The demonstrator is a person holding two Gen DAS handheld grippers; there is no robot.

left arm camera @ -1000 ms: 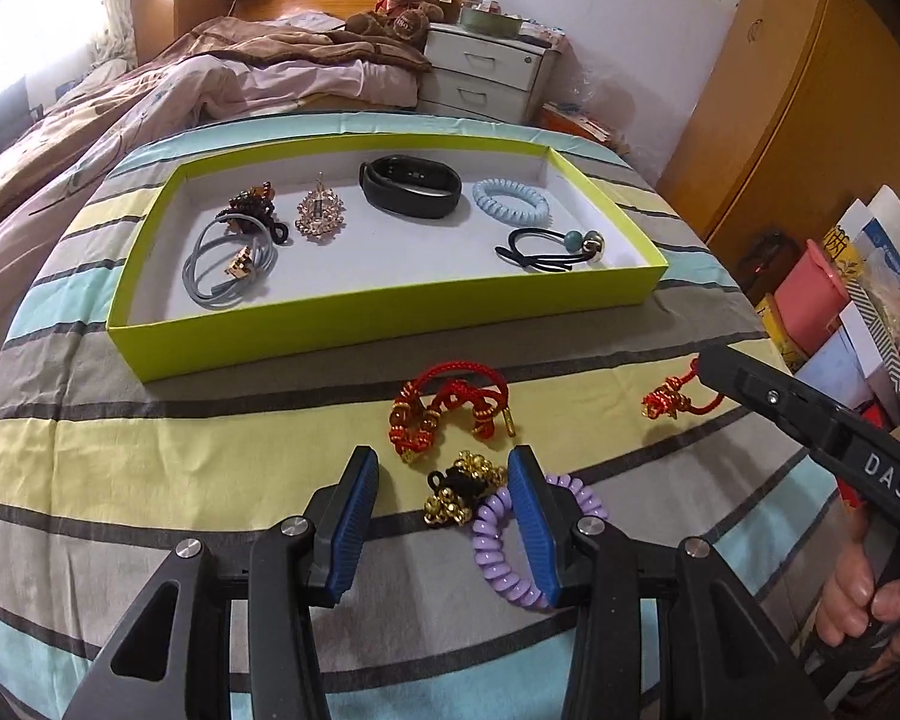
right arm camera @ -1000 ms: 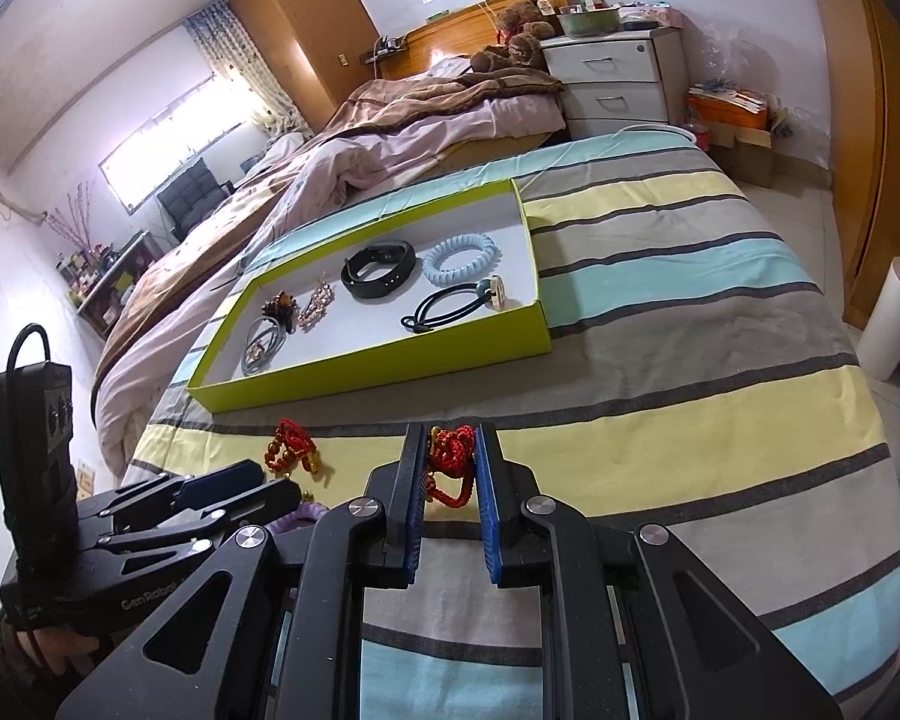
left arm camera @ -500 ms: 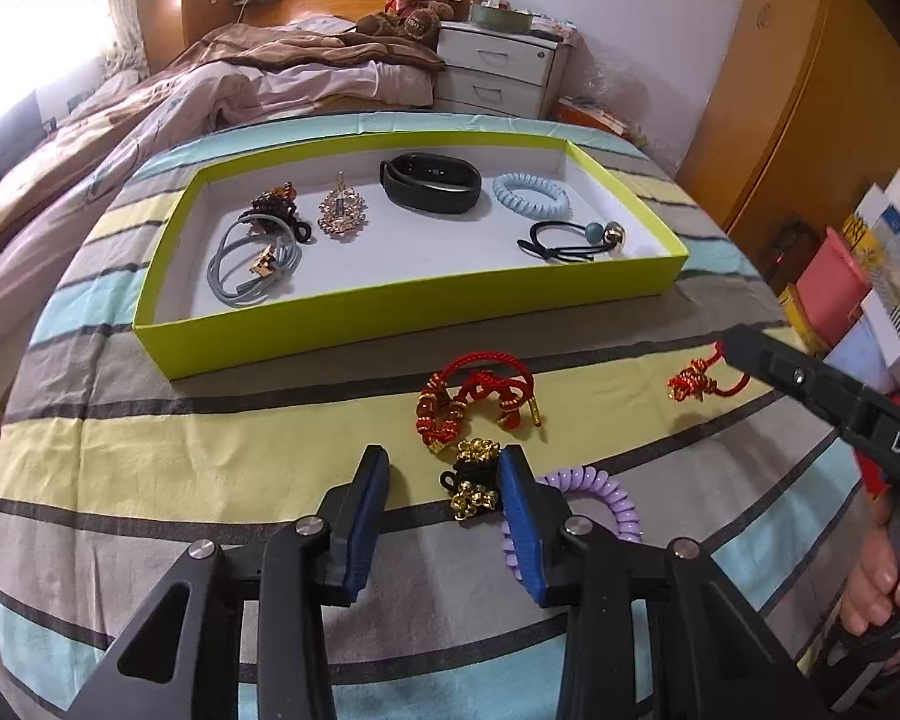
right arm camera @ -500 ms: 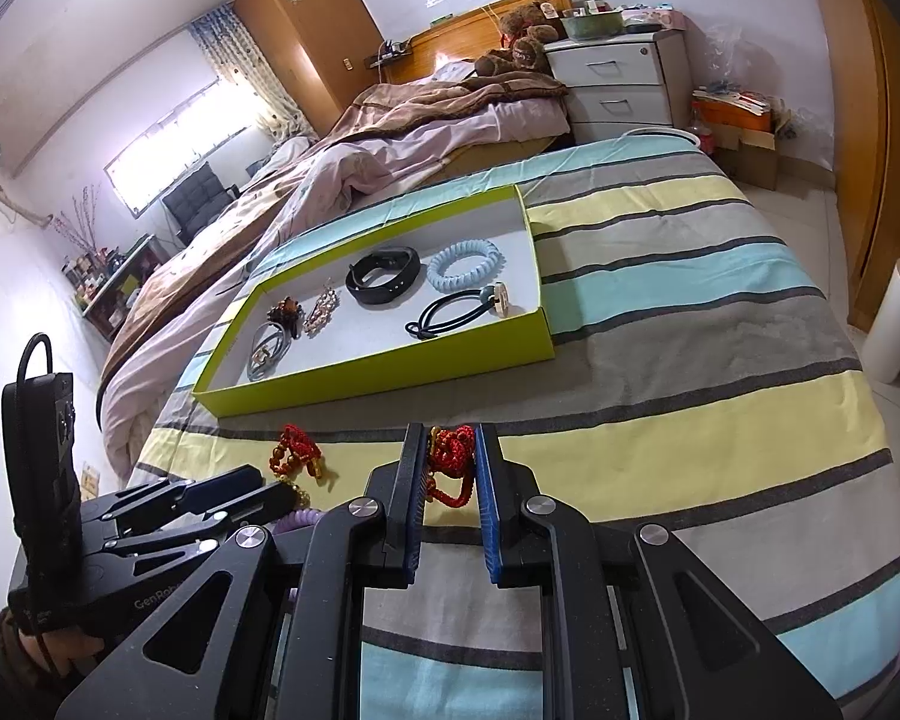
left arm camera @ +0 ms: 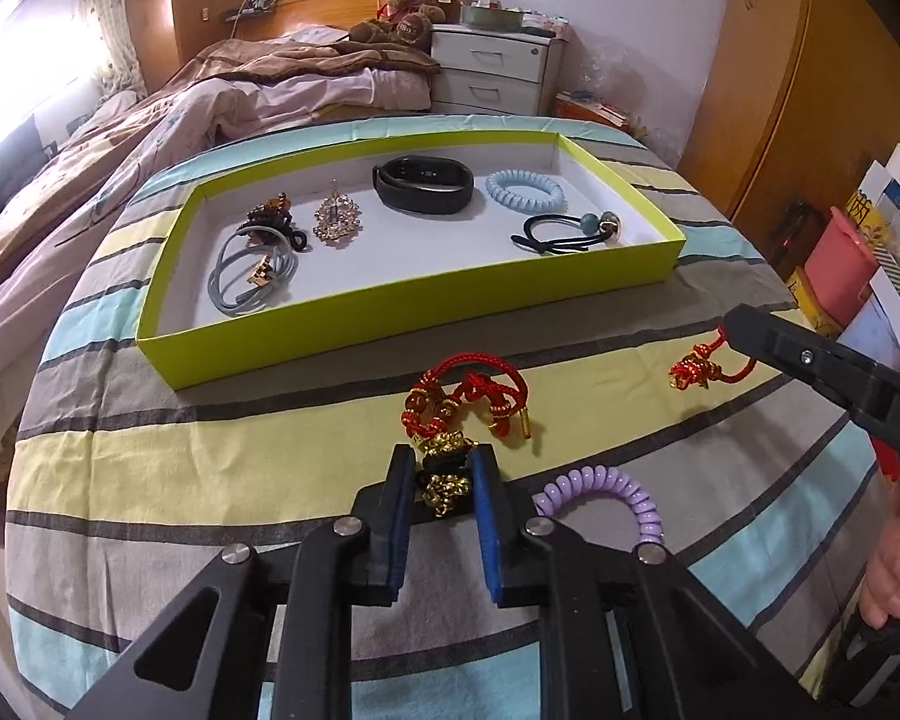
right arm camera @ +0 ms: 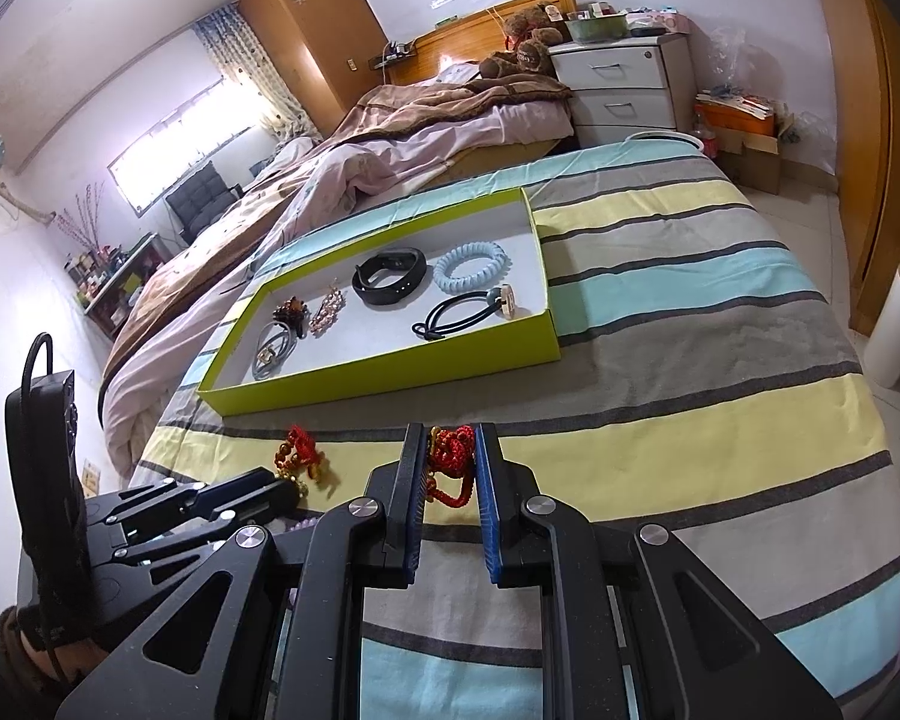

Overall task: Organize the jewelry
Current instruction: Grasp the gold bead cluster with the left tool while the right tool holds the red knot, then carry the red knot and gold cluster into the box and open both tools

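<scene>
A lime-green tray (left arm camera: pixel 390 312) lies on the striped bedspread and holds a black band (left arm camera: pixel 423 183), a blue spiral tie (left arm camera: pixel 525 189), a beaded black hair tie (left arm camera: pixel 564 234), grey ties (left arm camera: pixel 252 276) and a brooch (left arm camera: pixel 336 219). My left gripper (left arm camera: pixel 443 459) is closing; its blue pads press on a gold-and-black beaded hair tie (left arm camera: pixel 447 489). Just beyond it lies a red cord bracelet (left arm camera: pixel 468 399), and a purple spiral tie (left arm camera: pixel 624 492) lies to its right. My right gripper (right arm camera: pixel 448 438) is shut on a red knotted charm (right arm camera: pixel 450 450), which also shows in the left wrist view (left arm camera: pixel 699 369).
A person's hand (left arm camera: pixel 888 576) holds the right gripper's handle at the bed's right edge. Bags and boxes (left arm camera: pixel 840 264) stand on the floor to the right. A rumpled blanket (left arm camera: pixel 270 90) and a white nightstand (left arm camera: pixel 492 72) lie beyond the tray.
My left jaws have drawn together from wide apart onto the gold-and-black hair tie. The right gripper keeps its hold on the red charm and has not moved.
</scene>
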